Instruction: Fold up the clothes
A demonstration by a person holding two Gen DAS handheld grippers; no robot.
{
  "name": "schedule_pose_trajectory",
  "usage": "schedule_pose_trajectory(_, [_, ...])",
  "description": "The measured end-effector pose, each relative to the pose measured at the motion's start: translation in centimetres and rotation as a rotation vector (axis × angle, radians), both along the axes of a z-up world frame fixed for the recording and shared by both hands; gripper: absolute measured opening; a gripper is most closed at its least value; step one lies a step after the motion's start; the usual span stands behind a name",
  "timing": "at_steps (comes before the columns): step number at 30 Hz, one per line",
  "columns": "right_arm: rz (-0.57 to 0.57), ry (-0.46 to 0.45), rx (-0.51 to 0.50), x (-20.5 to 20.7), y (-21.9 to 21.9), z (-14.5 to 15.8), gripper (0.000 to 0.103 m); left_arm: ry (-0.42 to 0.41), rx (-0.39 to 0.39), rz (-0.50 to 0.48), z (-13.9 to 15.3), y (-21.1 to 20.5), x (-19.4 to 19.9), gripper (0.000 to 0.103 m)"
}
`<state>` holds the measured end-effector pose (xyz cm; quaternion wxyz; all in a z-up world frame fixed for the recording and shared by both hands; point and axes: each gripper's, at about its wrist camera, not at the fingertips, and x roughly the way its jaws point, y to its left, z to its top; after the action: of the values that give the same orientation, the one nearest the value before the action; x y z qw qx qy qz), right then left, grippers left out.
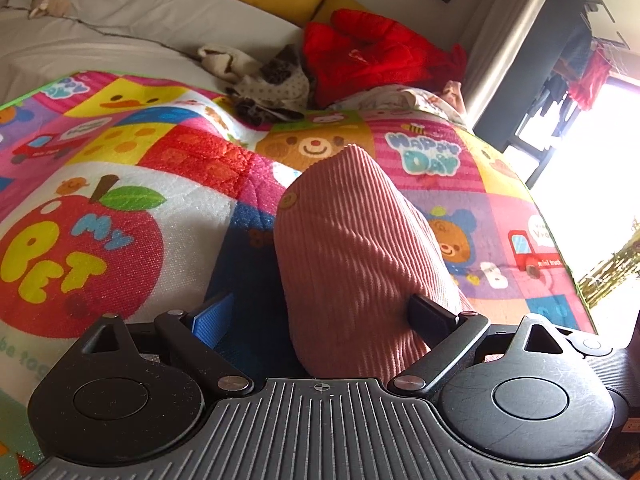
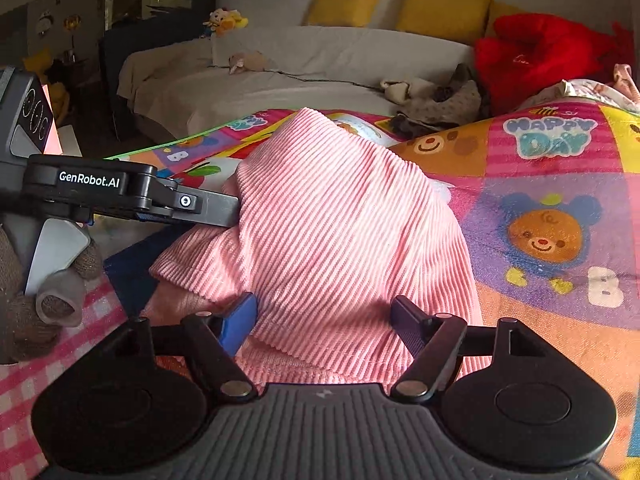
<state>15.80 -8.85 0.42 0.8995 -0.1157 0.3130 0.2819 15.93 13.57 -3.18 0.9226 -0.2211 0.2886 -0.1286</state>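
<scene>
Under both tongs spreads the play mat [image 1: 132, 168], bright with cartoon bears, an apple and "Happy Day" lettering. Beyond it, past the fingertips, stands a grey sofa [image 2: 304, 60] with yellow cushions [image 2: 442, 12], a red heap [image 1: 368, 56] and loose clothes [image 1: 264, 80] at its near edge. Between the fingers of each tong lies the pink corduroy garment [image 2: 340, 236], bunched and raised off the mat. The right tong [image 2: 323, 320] stands wide, cloth filling the gap. The left tong [image 1: 320, 316] is also wide, its black finger pressed against the cloth, its blue-padded finger apart from it. Its button [image 1: 287, 200] sits near the garment's upper left.
</scene>
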Motion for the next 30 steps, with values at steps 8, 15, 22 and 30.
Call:
schedule_pose_trajectory(8, [-0.074, -0.001, 0.118, -0.2, -2.9, 2.1, 0.077, -0.001, 0.0, 0.004, 0.0, -0.1, 0.0, 0.097])
schedule_pose_trajectory(15, [-0.273, 0.054, 0.059, 3.2, -5.7, -0.8, 0.078, -0.002, 0.007, 0.005, 0.0, -0.2, -0.1, 0.097])
schedule_pose_trajectory(22, [-0.279, 0.055, 0.054, 3.0, -6.2, -1.1, 0.08, -0.003, 0.017, 0.008, 0.0, -0.3, 0.1, 0.098])
schedule_pose_trajectory(30, [-0.279, 0.051, 0.045, 1.9, -5.7, -1.0, 0.08, -0.004, 0.027, 0.016, 0.1, -0.4, 0.2, 0.098])
